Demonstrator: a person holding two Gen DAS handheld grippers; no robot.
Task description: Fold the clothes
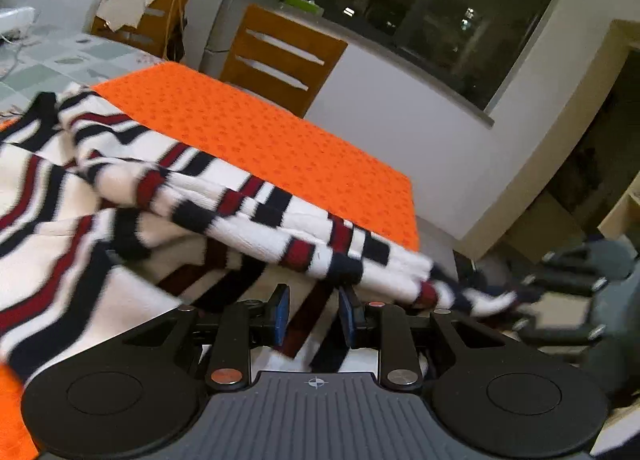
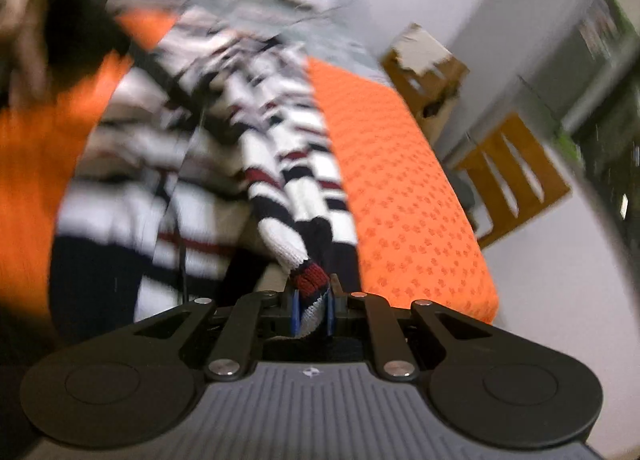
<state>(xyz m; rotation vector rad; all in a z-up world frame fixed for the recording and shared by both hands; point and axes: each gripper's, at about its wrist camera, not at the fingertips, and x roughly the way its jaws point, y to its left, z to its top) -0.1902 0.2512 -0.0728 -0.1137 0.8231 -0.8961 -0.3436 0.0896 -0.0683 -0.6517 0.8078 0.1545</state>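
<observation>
A white sweater with navy and red stripes (image 1: 100, 196) lies bunched on an orange dotted mat (image 1: 256, 132). One sleeve (image 1: 304, 236) is stretched out to the right, clear of the body. Its cuff (image 2: 310, 280) sits between the blue pads of my right gripper (image 2: 313, 310), which is shut on it. That right gripper (image 1: 528, 296) also shows at the right of the left wrist view, gripping the sleeve end beyond the mat's corner. My left gripper (image 1: 314, 314) hangs low over the sweater's body under the sleeve, jaws apart, with striped fabric seen beneath the gap. The right wrist view is motion-blurred.
Two wooden chairs (image 1: 280, 56) (image 1: 144, 20) stand behind the table near a white wall and a dark window (image 1: 420, 8). A patterned tablecloth (image 1: 52, 60) shows past the mat at the left. The mat's near right corner (image 1: 412, 236) marks the table edge.
</observation>
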